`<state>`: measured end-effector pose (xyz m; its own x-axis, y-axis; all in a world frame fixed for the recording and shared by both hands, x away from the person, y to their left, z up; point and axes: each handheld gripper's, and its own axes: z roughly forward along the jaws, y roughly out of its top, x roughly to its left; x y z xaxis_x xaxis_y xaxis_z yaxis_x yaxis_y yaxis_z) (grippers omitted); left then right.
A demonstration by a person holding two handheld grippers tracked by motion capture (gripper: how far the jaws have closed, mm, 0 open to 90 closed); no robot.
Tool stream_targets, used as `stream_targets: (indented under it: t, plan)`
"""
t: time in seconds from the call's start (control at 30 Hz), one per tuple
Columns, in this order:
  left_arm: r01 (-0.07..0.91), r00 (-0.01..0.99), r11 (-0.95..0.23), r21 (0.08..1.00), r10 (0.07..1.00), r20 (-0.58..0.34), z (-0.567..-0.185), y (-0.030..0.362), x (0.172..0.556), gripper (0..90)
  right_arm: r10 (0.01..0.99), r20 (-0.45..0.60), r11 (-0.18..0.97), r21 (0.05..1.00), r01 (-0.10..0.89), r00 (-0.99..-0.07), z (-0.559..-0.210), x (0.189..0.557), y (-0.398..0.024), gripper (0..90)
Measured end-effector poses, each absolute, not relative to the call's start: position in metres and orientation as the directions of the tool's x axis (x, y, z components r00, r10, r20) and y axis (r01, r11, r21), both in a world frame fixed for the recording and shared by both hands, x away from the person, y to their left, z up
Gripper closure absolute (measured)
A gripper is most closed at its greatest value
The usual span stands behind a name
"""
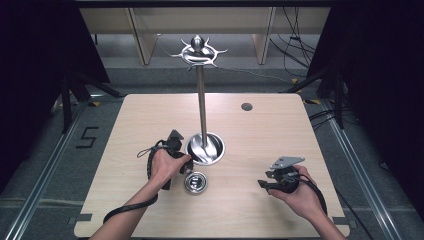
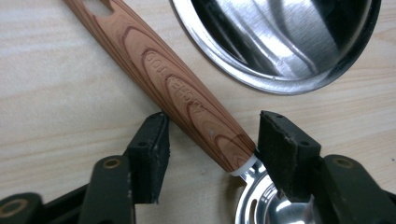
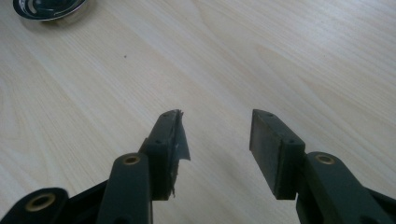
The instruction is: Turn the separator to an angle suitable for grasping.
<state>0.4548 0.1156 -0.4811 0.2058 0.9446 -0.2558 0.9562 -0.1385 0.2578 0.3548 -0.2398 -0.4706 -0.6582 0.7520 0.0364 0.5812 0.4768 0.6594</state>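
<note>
A utensil with a brown wood-grain handle (image 2: 182, 93) and a perforated steel head (image 2: 266, 205) lies flat on the table. Its head (image 1: 196, 182) shows just in front of the stand's base dish (image 1: 206, 149). My left gripper (image 2: 210, 140) is open, one jaw on each side of the handle where it meets the head, and the pads are not pressing it. In the high view the left gripper (image 1: 184, 167) sits under the person's hand, which hides the handle. My right gripper (image 3: 215, 140) (image 1: 262, 184) is open and has nothing in it, low over bare wood at the front right.
A tall steel stand (image 1: 201, 100) with a ring of hooks (image 1: 199, 52) on top rises from the round dish (image 2: 280, 42) at the table's middle. A shiny metal rim (image 3: 46, 10) shows far left of the right gripper. A small dark disc (image 1: 246, 106) lies at the back right.
</note>
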Motion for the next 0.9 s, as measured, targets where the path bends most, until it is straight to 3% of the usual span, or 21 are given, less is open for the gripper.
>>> stream_targets:
  t: [0.17, 0.3, 0.33, 0.53, 0.9]
  plan:
    - [0.951, 0.240, -0.181, 0.250, 0.944, -0.227, -0.480, 0.117, 0.454, 51.6, 0.747, 0.041, 0.495, 0.631, 0.597, -0.664, -0.470, 0.356, -0.243, 53.7]
    - [0.961, 0.196, -0.141, 0.240, 0.955, -0.224, -0.480, 0.116, 0.451, 55.9, 0.750, 0.045, 0.490, 0.632, 0.600, -0.660, -0.470, 0.356, -0.243, 53.7]
    - [0.948, 0.254, -0.205, 0.245, 0.948, -0.190, -0.479, 0.121, 0.452, 57.2, 0.748, 0.042, 0.493, 0.633, 0.597, -0.662, -0.470, 0.356, -0.242, 53.6]
    - [0.953, 0.224, -0.180, 0.244, 0.960, -0.166, -0.479, 0.127, 0.445, 67.5, 0.748, 0.039, 0.490, 0.640, 0.592, -0.663, -0.471, 0.356, -0.241, 53.6]
    - [0.944, 0.266, -0.226, 0.242, 0.953, -0.147, -0.480, 0.135, 0.447, 66.2, 0.748, 0.049, 0.495, 0.623, 0.606, -0.662, -0.470, 0.356, -0.241, 53.3]
